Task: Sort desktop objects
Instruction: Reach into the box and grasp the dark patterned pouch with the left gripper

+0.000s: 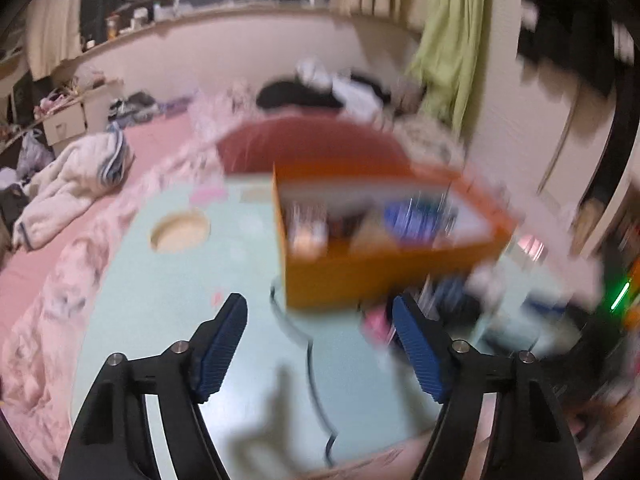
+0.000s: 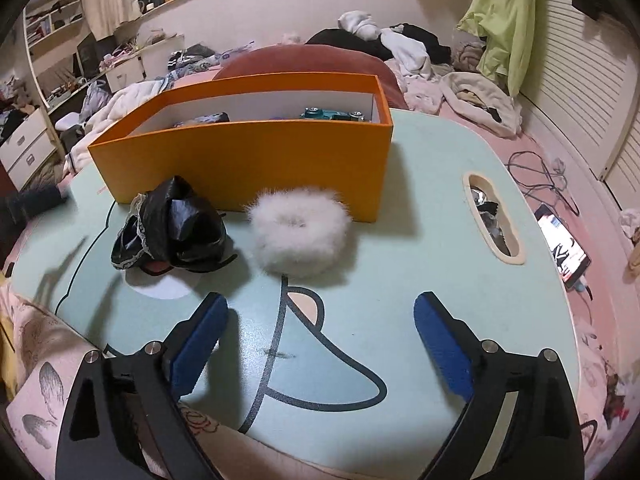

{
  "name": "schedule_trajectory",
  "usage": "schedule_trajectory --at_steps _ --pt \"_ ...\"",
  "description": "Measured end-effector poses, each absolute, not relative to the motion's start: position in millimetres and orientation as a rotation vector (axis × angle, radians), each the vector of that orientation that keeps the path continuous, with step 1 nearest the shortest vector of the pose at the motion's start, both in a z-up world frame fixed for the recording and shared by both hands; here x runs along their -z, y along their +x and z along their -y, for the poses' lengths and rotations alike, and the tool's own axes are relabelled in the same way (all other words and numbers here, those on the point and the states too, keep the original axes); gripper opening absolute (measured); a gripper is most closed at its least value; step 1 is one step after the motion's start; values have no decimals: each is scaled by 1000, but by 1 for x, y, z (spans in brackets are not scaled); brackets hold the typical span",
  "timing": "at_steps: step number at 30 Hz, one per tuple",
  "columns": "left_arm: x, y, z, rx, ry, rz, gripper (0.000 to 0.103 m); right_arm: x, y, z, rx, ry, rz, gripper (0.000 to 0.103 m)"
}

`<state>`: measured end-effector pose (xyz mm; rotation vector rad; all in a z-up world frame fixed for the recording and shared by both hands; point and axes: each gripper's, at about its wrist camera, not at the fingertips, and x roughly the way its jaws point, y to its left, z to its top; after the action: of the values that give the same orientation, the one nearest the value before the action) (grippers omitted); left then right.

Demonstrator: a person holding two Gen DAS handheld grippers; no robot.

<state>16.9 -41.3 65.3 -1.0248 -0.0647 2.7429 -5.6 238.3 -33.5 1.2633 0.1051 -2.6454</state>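
Observation:
An orange box (image 2: 248, 160) stands on the pale green table (image 2: 420, 240); a teal toy car (image 2: 332, 114) and dark items lie inside. In front of it sit a white fluffy ring (image 2: 302, 232) and a crumpled black shiny bundle (image 2: 176, 228). My right gripper (image 2: 320, 320) is open over bare tabletop, short of the fluffy ring, with nothing between its blue pads. The left wrist view is badly blurred: the orange box (image 1: 384, 256) lies ahead, holding several blurred objects. My left gripper (image 1: 320, 316) is open above the table (image 1: 168, 288), nothing between its fingers.
A round hole (image 1: 180, 232) and an oval slot (image 2: 494, 220) cut through the tabletop. Pink bedding (image 1: 48, 320) with heaped clothes surrounds the table. A lit phone (image 2: 564, 252) and cables (image 2: 540, 172) lie on the bed at right. A dark red cushion (image 2: 304, 60) sits behind the box.

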Motion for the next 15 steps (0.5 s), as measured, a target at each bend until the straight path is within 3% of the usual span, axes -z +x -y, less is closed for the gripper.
schedule_trajectory --at_steps 3,4,5,9,11,15 --pt "-88 -18 34 -2608 -1072 165 54 33 -4 -239 2644 1265 -114 96" --pt "-88 -36 27 -2569 -1125 158 43 32 -3 -239 2643 1264 -112 96" --pt "-86 -54 18 -2556 -1181 107 39 32 -2 -239 2643 1263 -110 96" --pt "-67 -114 -15 -2529 -1387 -205 37 31 0 -238 2641 1262 -106 96" --pt "-59 -128 -21 -2449 -1448 -231 31 30 0 -238 2641 1262 -104 96" --pt "-44 -149 -30 -2346 -1569 -324 31 29 -1 -238 2641 1261 -100 96"
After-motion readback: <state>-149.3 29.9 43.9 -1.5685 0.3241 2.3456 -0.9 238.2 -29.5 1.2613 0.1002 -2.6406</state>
